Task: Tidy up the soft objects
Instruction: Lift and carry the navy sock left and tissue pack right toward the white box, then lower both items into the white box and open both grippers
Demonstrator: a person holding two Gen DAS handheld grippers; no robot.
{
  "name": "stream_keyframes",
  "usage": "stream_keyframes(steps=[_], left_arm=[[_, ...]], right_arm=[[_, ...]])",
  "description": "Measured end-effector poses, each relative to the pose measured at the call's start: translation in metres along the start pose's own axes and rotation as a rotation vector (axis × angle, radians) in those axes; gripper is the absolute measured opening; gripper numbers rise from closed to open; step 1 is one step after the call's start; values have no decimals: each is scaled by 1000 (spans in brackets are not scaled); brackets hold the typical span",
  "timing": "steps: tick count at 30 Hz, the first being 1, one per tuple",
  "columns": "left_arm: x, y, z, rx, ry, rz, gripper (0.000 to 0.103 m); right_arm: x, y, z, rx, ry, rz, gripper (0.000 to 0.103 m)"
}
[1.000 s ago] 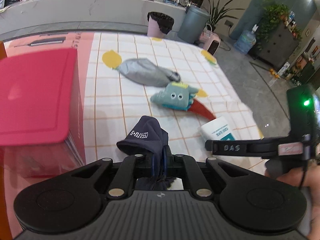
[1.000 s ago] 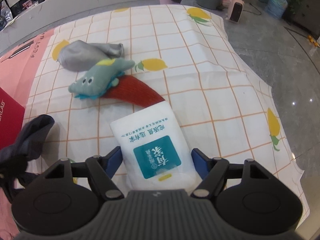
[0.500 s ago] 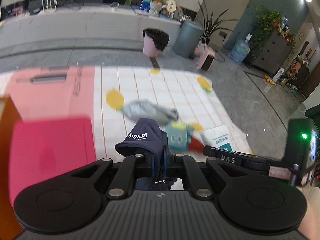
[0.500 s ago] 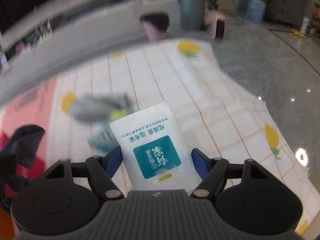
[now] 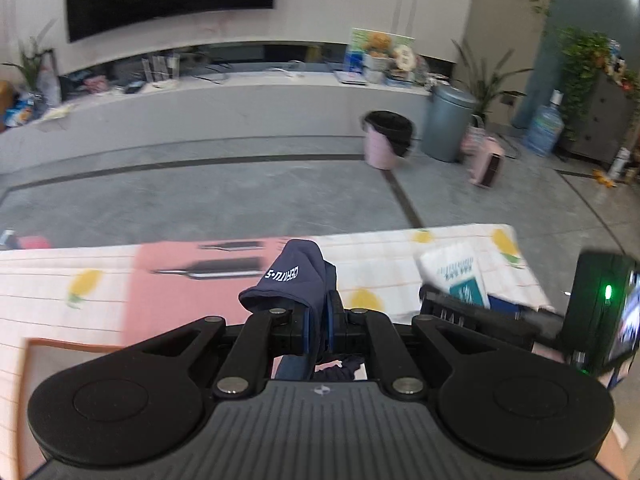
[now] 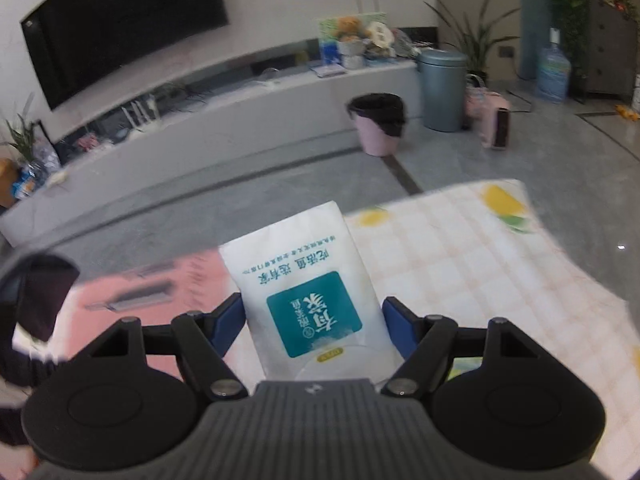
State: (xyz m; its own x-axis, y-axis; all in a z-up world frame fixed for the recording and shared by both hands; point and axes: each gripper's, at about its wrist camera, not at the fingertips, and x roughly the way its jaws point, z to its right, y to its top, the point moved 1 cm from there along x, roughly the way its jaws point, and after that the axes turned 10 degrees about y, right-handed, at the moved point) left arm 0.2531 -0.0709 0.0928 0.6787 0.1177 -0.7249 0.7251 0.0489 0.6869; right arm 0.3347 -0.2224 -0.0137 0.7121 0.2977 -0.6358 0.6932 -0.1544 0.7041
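Observation:
My left gripper [image 5: 317, 322] is shut on a navy blue cloth [image 5: 294, 280] with white lettering, which bunches up above the blue pads and hangs below them. My right gripper [image 6: 314, 322] is shut on a white tissue pack [image 6: 304, 284] with a teal label, its blue pads pressing on both sides. Both items are lifted above the checked lemon-print tablecloth [image 6: 472, 256]. In the left wrist view the tissue pack [image 5: 456, 276] and the right gripper show at the right. The navy cloth [image 6: 44, 288] appears blurred at the left of the right wrist view.
A pink mat [image 5: 168, 280] lies on the tablecloth below the left gripper, with an orange-edged box rim [image 5: 72, 346] at lower left. Beyond the table's far edge is grey floor with a pink bin [image 5: 386, 140], a grey bin [image 5: 448, 124] and a long low counter [image 5: 200, 108].
Both grippers rose and tilted up with their loads. The red lid, grey cloth and plush toy have dropped out of view; the far floor, counter and wall screen now fill the frames.

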Motion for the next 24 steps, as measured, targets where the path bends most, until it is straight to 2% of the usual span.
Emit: stream_keyframes(steps=[5, 12, 17, 24], left_arm=[[-5, -7, -55, 2, 105, -6, 9], [-10, -30, -129, -38, 175, -27, 9], [2, -55, -161, -74, 162, -50, 9], [31, -91, -195, -92, 116, -65, 9]], right_arm=[[19, 6, -77, -25, 123, -25, 73], [11, -9, -166, -31, 335, -61, 73], [-5, -33, -208, -77, 448, -131, 73], [2, -64, -231, -128, 493, -263, 73]])
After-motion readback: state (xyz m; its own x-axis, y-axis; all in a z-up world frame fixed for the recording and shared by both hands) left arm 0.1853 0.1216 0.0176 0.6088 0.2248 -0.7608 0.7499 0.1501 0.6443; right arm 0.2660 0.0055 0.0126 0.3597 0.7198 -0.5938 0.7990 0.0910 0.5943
